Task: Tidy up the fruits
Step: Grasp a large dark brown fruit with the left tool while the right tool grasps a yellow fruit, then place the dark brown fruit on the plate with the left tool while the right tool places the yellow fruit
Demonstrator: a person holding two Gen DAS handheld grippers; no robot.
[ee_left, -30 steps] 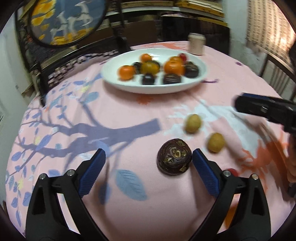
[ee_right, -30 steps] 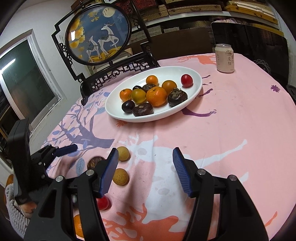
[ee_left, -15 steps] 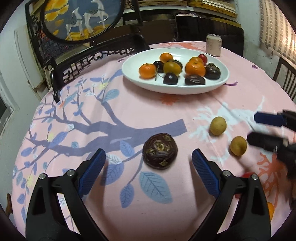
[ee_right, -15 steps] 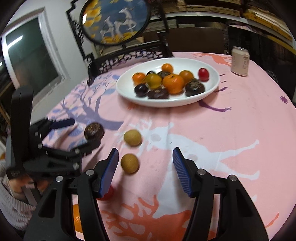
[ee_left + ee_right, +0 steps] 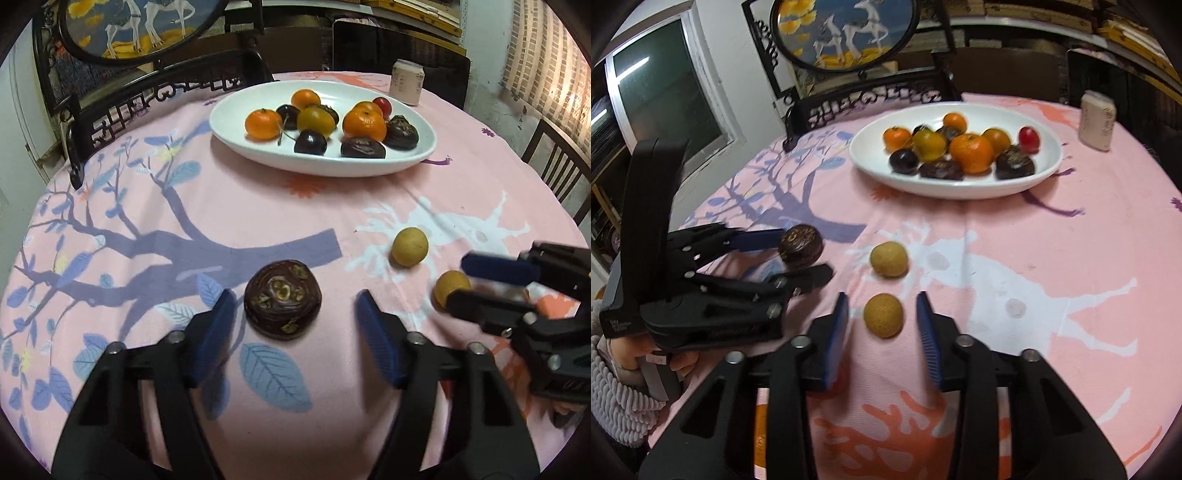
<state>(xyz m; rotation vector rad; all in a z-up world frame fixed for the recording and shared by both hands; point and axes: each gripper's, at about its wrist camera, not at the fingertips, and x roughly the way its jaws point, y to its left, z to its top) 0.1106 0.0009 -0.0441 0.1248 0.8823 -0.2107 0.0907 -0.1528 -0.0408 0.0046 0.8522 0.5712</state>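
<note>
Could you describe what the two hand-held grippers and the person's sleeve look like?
Both are matte black plastic scissor-style frames with silver pivot bolts and flat blue ribbed pads. The left hand-held gripper has a tall black block at its rear and small white lettering on its side. The right hand-held gripper looks alike. The sleeve is pale knobbly knit.

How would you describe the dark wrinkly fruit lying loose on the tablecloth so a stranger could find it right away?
Start at the white oval plate of fruit on the pink tablecloth, then come toward the near edge, where the purple tree trunk print ends. The dark brown fruit sits there between the closing jaws of the left gripper. Unlike the two smooth yellow fruits beside it, it is flattened, wrinkled and nearly black.
</note>
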